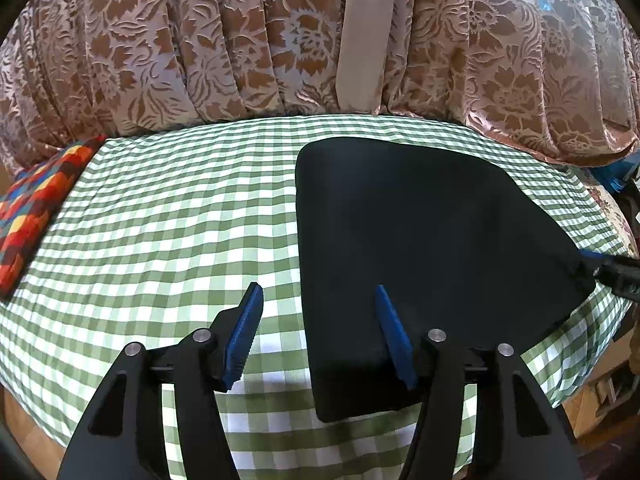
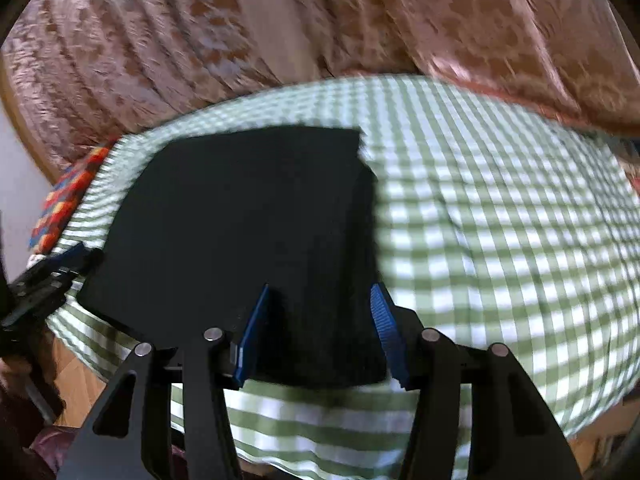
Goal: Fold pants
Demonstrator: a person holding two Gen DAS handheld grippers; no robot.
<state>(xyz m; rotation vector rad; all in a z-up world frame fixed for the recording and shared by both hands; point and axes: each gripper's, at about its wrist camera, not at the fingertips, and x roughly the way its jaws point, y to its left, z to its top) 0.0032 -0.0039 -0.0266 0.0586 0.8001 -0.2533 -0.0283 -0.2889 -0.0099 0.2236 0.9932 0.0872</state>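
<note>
The black pants [image 1: 424, 264] lie folded flat on a table with a green and white checked cloth [image 1: 180, 220]. In the left wrist view they fill the right half of the cloth. In the right wrist view they sit left of the middle, and that picture is blurry.

The left gripper [image 1: 318, 334] has its two blue fingers [image 1: 244, 340] spread wide apart. It holds nothing. Its left finger is over bare checked cloth and its right finger is over the near left corner of the pants. I cannot tell if that finger touches them.

The right gripper [image 2: 322, 330] is also spread wide, with nothing pinched in it. The near right part of the pants shows between its blue fingers [image 2: 252, 336]. In the left wrist view this gripper shows as a dark piece with a blue tip at the right corner of the pants. I cannot tell if it touches.

A bright cloth with red, orange and blue squares [image 1: 34, 216] lies at the far left edge of the table. A big brown curtain with flowers [image 1: 200, 40] hangs behind the far side. A plain pale strip [image 1: 366, 36] runs down it. Nothing lies on top of the pants.
</note>
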